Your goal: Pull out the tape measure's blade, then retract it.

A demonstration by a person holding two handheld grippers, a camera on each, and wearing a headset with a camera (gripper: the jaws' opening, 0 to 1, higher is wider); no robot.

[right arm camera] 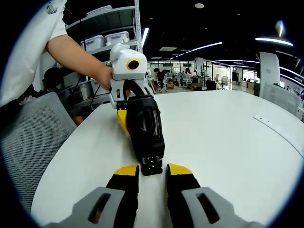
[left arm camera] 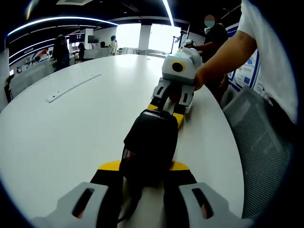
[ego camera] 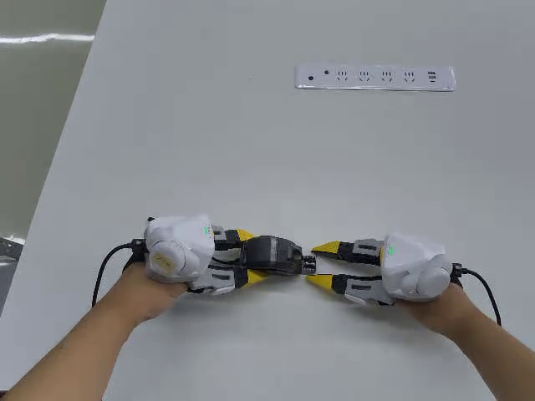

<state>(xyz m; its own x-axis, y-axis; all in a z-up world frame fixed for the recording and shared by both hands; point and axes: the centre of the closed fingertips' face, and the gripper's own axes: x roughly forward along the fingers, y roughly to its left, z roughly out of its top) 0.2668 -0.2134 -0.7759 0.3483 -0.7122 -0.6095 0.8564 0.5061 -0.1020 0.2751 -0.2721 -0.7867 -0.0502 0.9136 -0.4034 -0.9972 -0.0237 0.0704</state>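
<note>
A black tape measure (ego camera: 280, 253) lies on the white table (ego camera: 251, 150) between the two grippers. My left gripper (ego camera: 251, 256) is shut on its case, yellow tips pressing both sides; in the left gripper view the case (left arm camera: 152, 137) sits clamped between the jaws. My right gripper (ego camera: 321, 264) stands open at the case's other end. In the right gripper view its yellow tips flank the small blade hook (right arm camera: 152, 166) without closing on it. No length of blade shows outside the case.
A white power strip (ego camera: 374, 78) lies flat at the far side of the table. Black cables trail from both grippers toward the near table edge. A mesh office chair (left arm camera: 266, 142) stands just off the table's edge, beside the person.
</note>
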